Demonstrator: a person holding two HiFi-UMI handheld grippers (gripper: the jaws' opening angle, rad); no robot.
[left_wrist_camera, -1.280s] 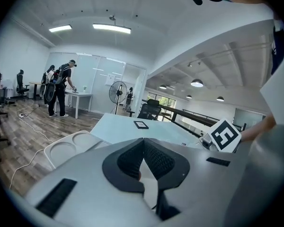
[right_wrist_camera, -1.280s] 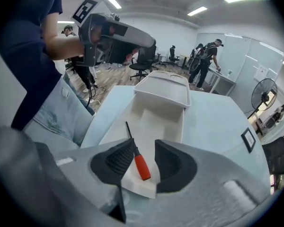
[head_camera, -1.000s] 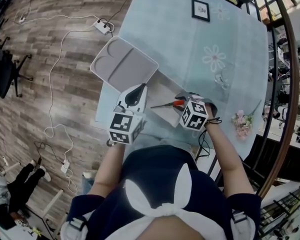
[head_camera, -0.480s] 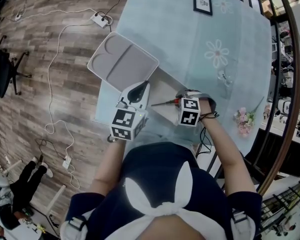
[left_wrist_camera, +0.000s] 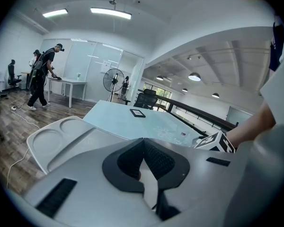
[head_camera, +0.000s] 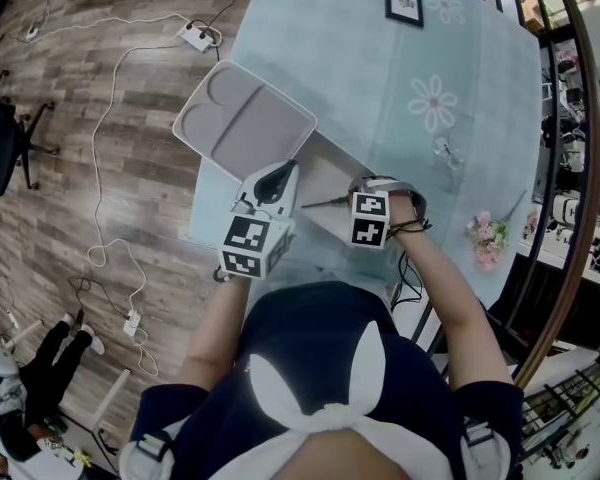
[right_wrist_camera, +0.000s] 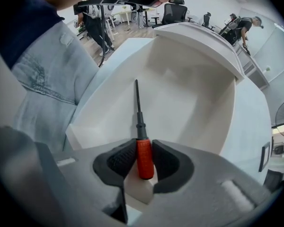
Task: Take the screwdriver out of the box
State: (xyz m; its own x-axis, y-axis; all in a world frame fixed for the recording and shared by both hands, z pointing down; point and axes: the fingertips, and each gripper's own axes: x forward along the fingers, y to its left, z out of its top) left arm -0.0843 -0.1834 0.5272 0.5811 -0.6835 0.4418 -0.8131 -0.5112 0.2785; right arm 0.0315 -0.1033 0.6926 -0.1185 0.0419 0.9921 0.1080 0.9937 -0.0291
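A white box [head_camera: 330, 173] stands open on the near table edge, its lid [head_camera: 245, 120] folded out to the left. Inside lies the screwdriver [right_wrist_camera: 144, 156], red handle towards me and dark shaft [head_camera: 323, 204] pointing left. My right gripper [right_wrist_camera: 145, 161] points down into the box [right_wrist_camera: 194, 89]. Its jaws are closing, and both pads lie against the red handle. In the head view its marker cube [head_camera: 370, 219] covers the handle. My left gripper [head_camera: 282, 176] rests at the box's left end, its pads [left_wrist_camera: 154, 160] meeting at the tips; whether they pinch the rim is unclear.
The pale blue table [head_camera: 380, 78] carries a small framed picture [head_camera: 402, 3], a small clear object [head_camera: 442, 153] and pink flowers [head_camera: 485, 240] on the right. A power strip [head_camera: 195, 36] and cables lie on the wooden floor to the left. A person [left_wrist_camera: 42, 77] stands far off.
Both grippers have sunk a little. The right one tipped more steeply down over the red handle, which its cube now hides in the head view.
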